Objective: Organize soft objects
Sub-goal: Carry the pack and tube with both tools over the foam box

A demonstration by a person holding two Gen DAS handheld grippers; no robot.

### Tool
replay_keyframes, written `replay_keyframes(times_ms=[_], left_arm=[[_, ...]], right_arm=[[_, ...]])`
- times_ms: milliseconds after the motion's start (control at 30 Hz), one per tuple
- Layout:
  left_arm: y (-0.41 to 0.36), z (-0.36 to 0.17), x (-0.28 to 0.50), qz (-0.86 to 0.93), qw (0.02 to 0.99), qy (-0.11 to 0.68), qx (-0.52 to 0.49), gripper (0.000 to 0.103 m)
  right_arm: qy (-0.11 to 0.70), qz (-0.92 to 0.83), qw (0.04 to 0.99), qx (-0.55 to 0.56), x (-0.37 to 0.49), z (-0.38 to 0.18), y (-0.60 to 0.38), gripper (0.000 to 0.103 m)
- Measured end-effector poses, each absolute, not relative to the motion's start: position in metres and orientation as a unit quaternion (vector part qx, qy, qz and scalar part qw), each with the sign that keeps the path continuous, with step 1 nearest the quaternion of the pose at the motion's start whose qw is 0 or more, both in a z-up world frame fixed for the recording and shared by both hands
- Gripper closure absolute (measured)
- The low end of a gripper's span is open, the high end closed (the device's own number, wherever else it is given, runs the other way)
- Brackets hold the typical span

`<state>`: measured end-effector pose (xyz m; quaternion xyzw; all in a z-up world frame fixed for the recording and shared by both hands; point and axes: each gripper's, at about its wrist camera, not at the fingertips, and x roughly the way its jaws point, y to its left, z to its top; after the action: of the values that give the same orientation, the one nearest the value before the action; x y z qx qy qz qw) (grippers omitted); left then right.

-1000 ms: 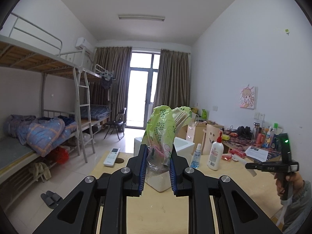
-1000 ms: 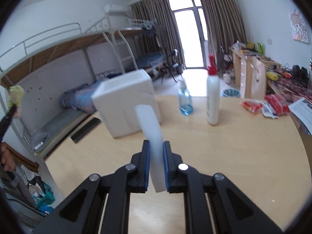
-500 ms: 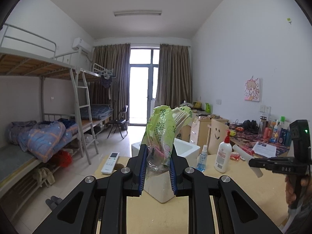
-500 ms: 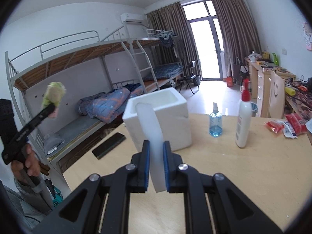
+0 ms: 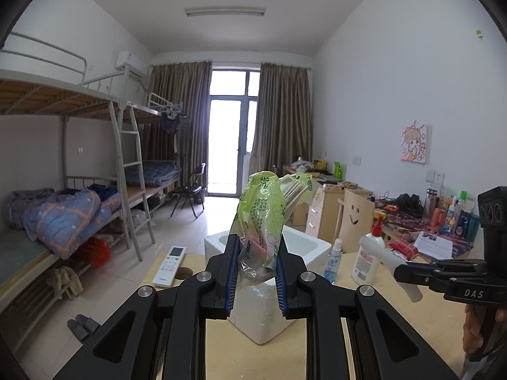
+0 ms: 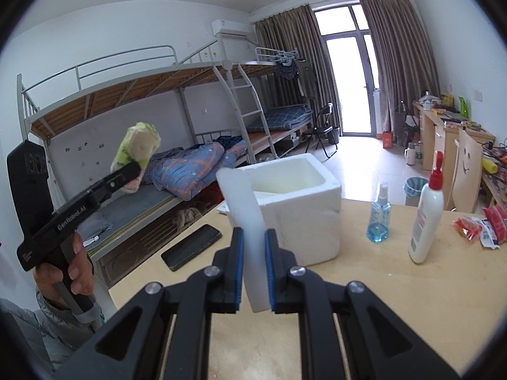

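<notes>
My left gripper (image 5: 255, 280) is shut on a green plastic packet (image 5: 264, 218) of soft pads, held upright above the table. It also shows in the right wrist view (image 6: 139, 148), raised at the left. My right gripper (image 6: 253, 274) is shut on a white foam strip (image 6: 245, 212), held upright in front of the open white foam box (image 6: 301, 212). In the left wrist view the box (image 5: 269, 316) stands just behind the packet, and the foam strip (image 5: 393, 264) sticks out of the right gripper at the right.
On the wooden table (image 6: 380, 300) stand a blue spray bottle (image 6: 378, 221) and a white pump bottle (image 6: 424, 221), with red snack packets (image 6: 484, 226) at the right. A black phone (image 6: 191, 247) and a white remote (image 5: 169, 266) lie near the left edge. A bunk bed (image 6: 158, 126) stands beyond.
Both grippers have risen, each still holding its object. The right gripper has swung left, so the foam box and the left gripper now show more fully.
</notes>
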<state>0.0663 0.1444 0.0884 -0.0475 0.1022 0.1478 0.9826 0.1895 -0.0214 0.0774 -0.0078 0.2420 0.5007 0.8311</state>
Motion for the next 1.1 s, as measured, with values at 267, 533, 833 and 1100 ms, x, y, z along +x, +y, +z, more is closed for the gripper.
replay_keyframes(times_ms=[267,533,833,1100], left_arm=[[0.149,0.085,0.093,0.152,0.980,0.125,-0.043,0.081],[0.155,0.087,0.114,0.153,0.978,0.135,-0.039,0.081],[0.165,0.086,0.143,0.146,0.977,0.151,-0.045,0.081],[0.174,0.077,0.170,0.144,0.973,0.175,-0.049,0.081]], right_arm=[[0.245,0.494,0.834,-0.025,0.204,0.087,0.000,0.088],[0.257,0.491,0.831,-0.043,0.225,0.089,0.024,0.088],[0.270,0.487,0.828,-0.057,0.249,0.089,0.051,0.087],[0.279,0.486,0.826,-0.058,0.267,0.085,0.068,0.087]])
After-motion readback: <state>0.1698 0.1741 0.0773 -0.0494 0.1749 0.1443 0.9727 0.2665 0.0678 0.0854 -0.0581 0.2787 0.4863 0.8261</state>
